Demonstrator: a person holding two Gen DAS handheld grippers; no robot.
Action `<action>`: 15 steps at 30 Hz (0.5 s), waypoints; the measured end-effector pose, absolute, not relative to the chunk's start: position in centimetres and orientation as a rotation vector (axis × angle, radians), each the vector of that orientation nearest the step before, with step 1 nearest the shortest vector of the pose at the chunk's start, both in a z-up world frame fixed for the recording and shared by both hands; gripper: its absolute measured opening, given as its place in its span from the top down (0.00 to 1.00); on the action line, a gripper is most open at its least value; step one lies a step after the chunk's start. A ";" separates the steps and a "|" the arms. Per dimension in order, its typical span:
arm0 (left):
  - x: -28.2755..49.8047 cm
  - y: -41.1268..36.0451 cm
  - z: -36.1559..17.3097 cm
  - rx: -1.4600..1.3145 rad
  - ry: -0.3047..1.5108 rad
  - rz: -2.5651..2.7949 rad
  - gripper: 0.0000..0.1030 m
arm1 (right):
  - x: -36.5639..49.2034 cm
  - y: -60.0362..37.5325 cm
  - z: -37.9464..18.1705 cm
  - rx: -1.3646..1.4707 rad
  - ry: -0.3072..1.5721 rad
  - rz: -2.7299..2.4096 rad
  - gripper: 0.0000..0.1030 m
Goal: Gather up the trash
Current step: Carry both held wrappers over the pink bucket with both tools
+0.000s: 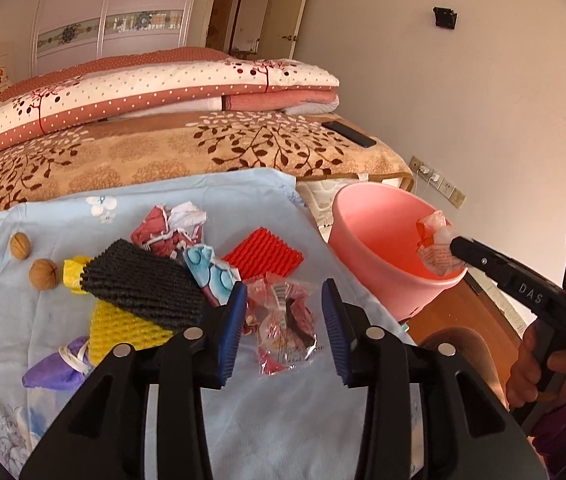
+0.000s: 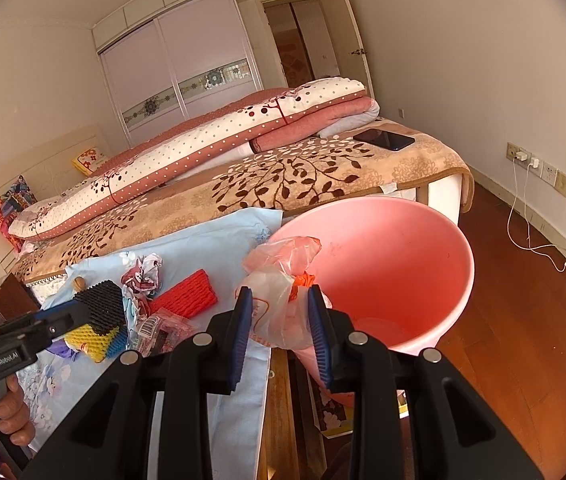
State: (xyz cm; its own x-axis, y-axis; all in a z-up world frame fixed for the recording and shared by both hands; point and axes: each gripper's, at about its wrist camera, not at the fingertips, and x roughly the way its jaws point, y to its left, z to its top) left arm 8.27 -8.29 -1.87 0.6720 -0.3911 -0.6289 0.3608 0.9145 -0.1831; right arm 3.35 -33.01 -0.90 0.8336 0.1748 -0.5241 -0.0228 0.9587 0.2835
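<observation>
The right gripper (image 2: 279, 320) clenches a plastic bag (image 2: 279, 300) at the pink bin (image 2: 423, 248); the left gripper (image 1: 285, 320) gapes over a clear wrapper (image 1: 283, 332), with foam nets (image 1: 143, 280) and walnuts (image 1: 43, 274) alongside.

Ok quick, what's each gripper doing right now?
Left gripper: open, a clear snack wrapper lies between its pads, not pinched.
Right gripper: closed on a crumpled plastic bag by the pink bin.

Pink bin (image 2: 423, 248), pale blue floral cloth (image 1: 43, 320), red foam net (image 1: 263, 256), black foam net (image 1: 143, 280), yellow foam net (image 1: 123, 332), tan leaf-print blanket (image 1: 203, 144).
</observation>
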 end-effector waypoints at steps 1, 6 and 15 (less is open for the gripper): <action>8.2 -8.4 -2.3 -0.049 0.735 -0.423 0.62 | 3.4 -33.0 -0.9 0.274 0.580 0.106 0.73; 9.2 -9.2 -4.8 -0.047 0.804 -0.394 0.62 | 3.3 -32.9 -1.1 0.274 0.586 0.105 0.73; 10.4 -9.8 -7.4 -0.052 0.858 -0.359 0.62 | 3.5 -33.0 -1.5 0.275 0.593 0.099 0.72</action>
State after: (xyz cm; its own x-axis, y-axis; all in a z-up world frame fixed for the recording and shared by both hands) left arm 10.43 -9.81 -7.42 0.5978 -0.3301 -0.7306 0.2888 0.9388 -0.1879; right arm 3.54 -33.04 -1.53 0.8257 0.1708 -0.5376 -0.0136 0.9588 0.2838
